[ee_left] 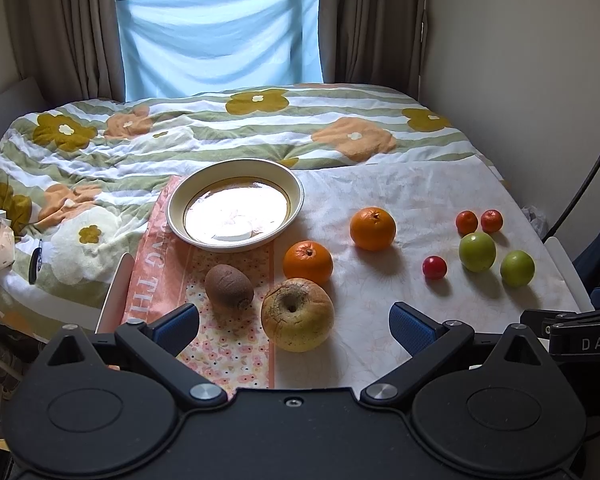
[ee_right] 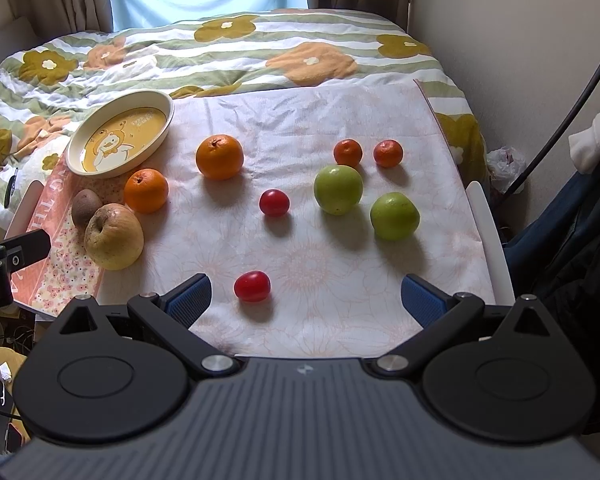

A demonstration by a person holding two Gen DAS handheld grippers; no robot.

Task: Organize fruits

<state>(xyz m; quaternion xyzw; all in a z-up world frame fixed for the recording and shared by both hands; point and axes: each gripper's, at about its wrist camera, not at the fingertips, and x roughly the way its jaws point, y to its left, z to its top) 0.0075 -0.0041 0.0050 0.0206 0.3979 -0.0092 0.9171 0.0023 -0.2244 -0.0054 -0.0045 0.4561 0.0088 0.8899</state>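
A cream plate [ee_left: 180,200] [ee_right: 84,136] lies at the left on a cloth. Near it are a kiwi [ee_left: 228,285] [ee_right: 86,206], a yellow apple [ee_left: 298,314] [ee_right: 114,237] and two oranges [ee_left: 308,262] [ee_left: 373,228] [ee_right: 146,191] [ee_right: 219,157]. To the right lie two green apples [ee_right: 338,189] [ee_right: 394,216], two small mandarins [ee_right: 348,153] [ee_right: 388,153] and two red cherry tomatoes [ee_right: 274,202] [ee_right: 252,286]. My left gripper [ee_left: 294,326] is open, its fingers on either side of the yellow apple. My right gripper [ee_right: 306,300] is open, just behind the near tomato.
The fruits lie on a pale floral cloth [ee_right: 300,120] over a board on a bed with a flowered quilt [ee_left: 180,128]. A wall [ee_left: 520,60] stands close on the right. A carton [ee_left: 0,240] lies at the left edge.
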